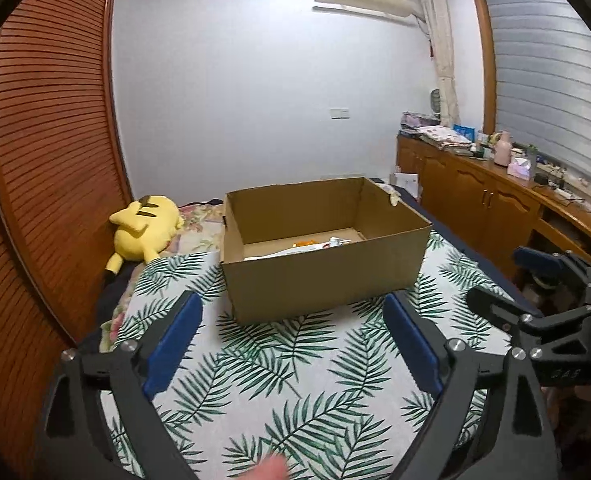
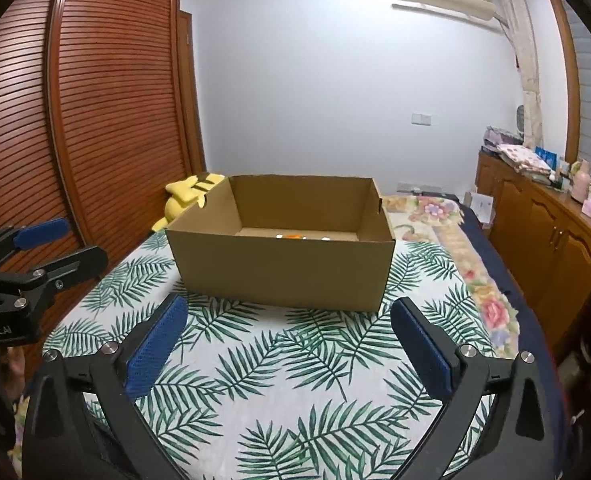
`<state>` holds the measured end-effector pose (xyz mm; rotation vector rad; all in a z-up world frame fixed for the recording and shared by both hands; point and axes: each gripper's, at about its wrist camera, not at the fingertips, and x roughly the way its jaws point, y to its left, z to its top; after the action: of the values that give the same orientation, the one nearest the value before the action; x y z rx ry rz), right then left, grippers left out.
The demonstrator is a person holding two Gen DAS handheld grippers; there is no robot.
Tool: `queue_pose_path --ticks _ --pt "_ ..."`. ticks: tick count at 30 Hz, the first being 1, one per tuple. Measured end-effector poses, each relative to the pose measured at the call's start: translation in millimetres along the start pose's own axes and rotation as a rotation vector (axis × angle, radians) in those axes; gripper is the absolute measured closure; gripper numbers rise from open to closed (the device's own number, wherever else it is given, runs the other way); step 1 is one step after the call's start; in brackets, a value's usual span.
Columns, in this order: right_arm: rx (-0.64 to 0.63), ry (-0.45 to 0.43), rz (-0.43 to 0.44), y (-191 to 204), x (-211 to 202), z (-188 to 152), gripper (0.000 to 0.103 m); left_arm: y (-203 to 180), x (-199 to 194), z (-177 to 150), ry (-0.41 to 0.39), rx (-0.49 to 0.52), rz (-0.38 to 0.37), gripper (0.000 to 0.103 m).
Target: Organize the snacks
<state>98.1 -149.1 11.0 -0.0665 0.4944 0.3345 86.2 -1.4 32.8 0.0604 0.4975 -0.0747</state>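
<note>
Bedroom, leaf-print bed cover (image 2: 295,380): left gripper (image 1: 291,344), right gripper (image 2: 287,344) both wide, empty; cardboard box (image 2: 283,268) holds snacks (image 1: 315,245). Next reach best started clear of box wall.

An open brown cardboard box (image 1: 323,280) stands upright on a leaf-print cloth (image 1: 295,360), its flaps folded in. Snacks (image 1: 315,245) lie low on its floor near the front wall: white packets and something orange, perhaps a wrapper; the rim hides most.

Box (image 2: 279,268) on bed (image 2: 295,360), snacks (image 1: 315,245) inside; plush toy (image 1: 143,232) left of box, cabinet (image 2: 535,232) right.
</note>
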Motion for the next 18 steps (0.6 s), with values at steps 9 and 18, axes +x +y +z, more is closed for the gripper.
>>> queue_pose_path --ticks 9,18 --pt "0.006 -0.018 -0.02 1.2 -15.2 -5.7 0.0 -4.2 -15.0 -15.0 -0.029 -0.006 0.034 0.01" --pt "0.019 -0.056 -0.062 3.7 -44.1 -19.6 0.0 -10.7 -40.3 -32.9 -0.042 -0.021 0.043 0.009"
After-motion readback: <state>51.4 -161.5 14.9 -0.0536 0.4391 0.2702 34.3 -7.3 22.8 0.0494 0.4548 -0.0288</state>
